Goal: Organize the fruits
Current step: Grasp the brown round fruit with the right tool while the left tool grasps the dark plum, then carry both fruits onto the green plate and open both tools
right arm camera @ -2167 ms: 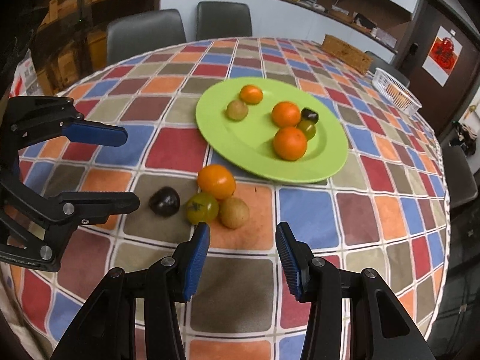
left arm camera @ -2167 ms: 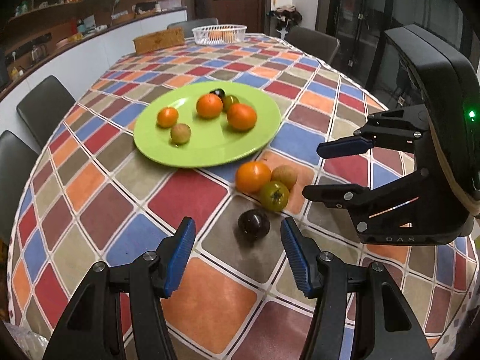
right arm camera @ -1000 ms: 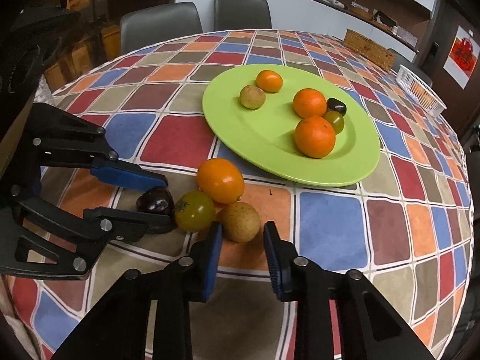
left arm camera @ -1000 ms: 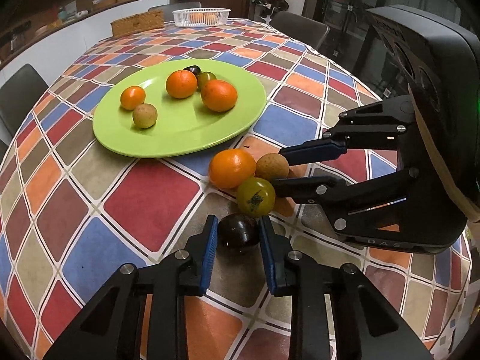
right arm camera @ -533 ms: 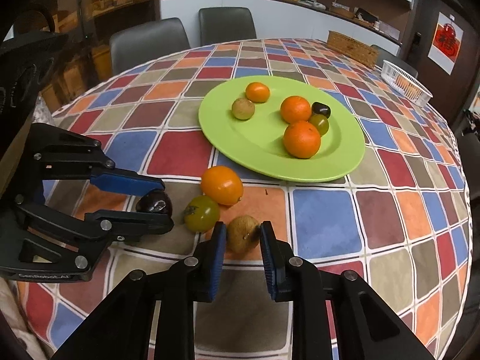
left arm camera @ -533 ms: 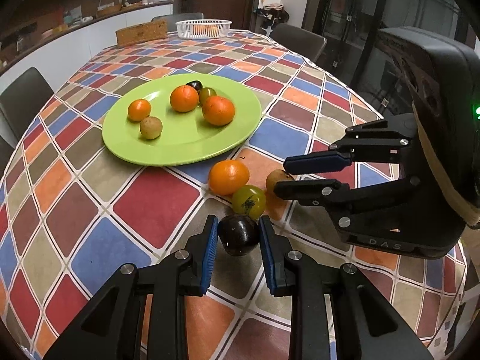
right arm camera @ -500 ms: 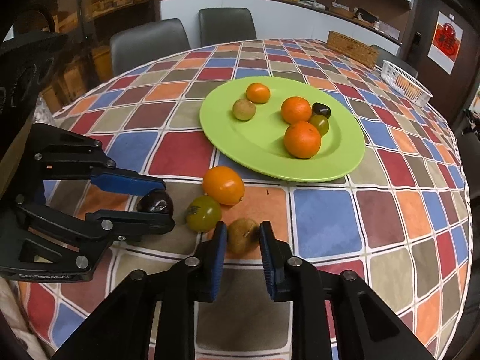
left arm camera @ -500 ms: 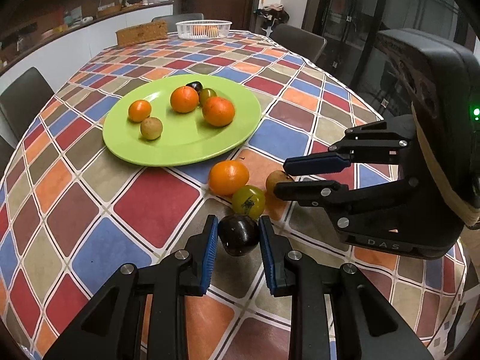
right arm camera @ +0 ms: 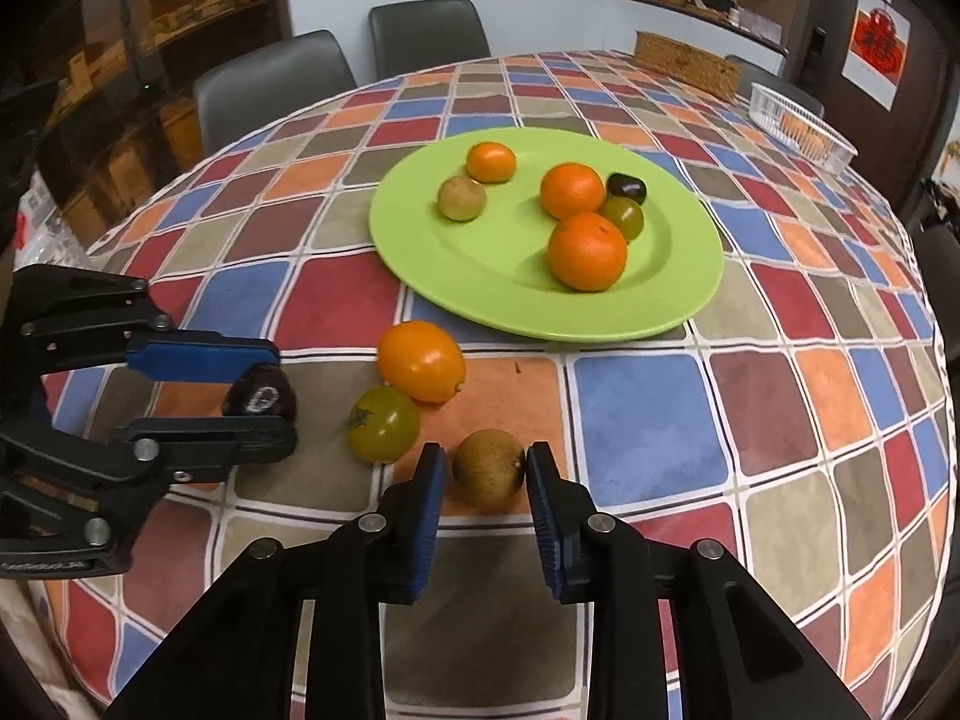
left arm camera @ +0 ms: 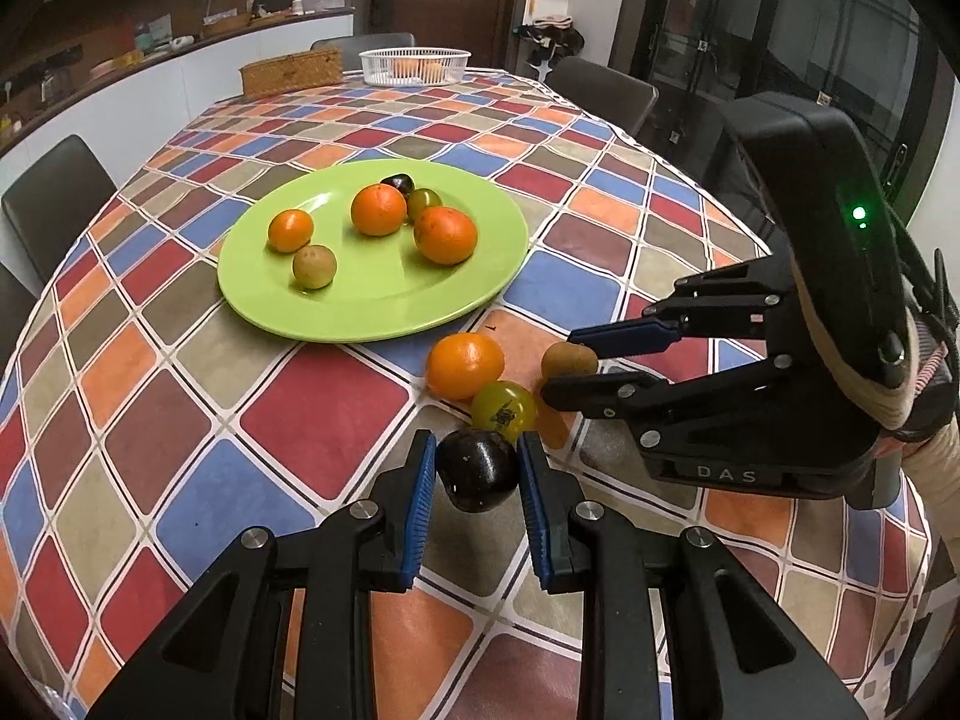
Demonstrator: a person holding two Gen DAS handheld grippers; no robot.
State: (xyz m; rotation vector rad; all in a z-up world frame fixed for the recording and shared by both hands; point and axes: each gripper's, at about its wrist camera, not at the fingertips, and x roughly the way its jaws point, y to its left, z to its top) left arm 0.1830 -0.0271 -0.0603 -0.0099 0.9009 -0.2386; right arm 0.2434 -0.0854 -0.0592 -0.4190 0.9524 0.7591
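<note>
My left gripper [left arm camera: 474, 450] is shut on a dark purple fruit [left arm camera: 477, 471], held just above the cloth; the right wrist view shows that fruit [right arm camera: 261, 399] between the left gripper's [right arm camera: 279, 396] pads. My right gripper [right arm camera: 485, 456] grips a brown round fruit [right arm camera: 489, 477]; its jaws are opening slightly, with the pads still against the fruit. An orange [left arm camera: 465, 365] and a green tomato [left arm camera: 503, 411] lie touching on the table between the grippers. Behind them the green plate [left arm camera: 372, 312] carries several fruits.
The round table has a chequered cloth [left arm camera: 312, 408]. A white basket [left arm camera: 414, 66] and a wicker box [left arm camera: 291, 75] stand at its far edge. Dark chairs [right arm camera: 273, 84] surround it. A sleeved hand [left arm camera: 936, 456] holds the right gripper.
Both grippers closed from open onto their fruits. Since then the brown fruit has come away from the green tomato, and the dark fruit has lifted slightly.
</note>
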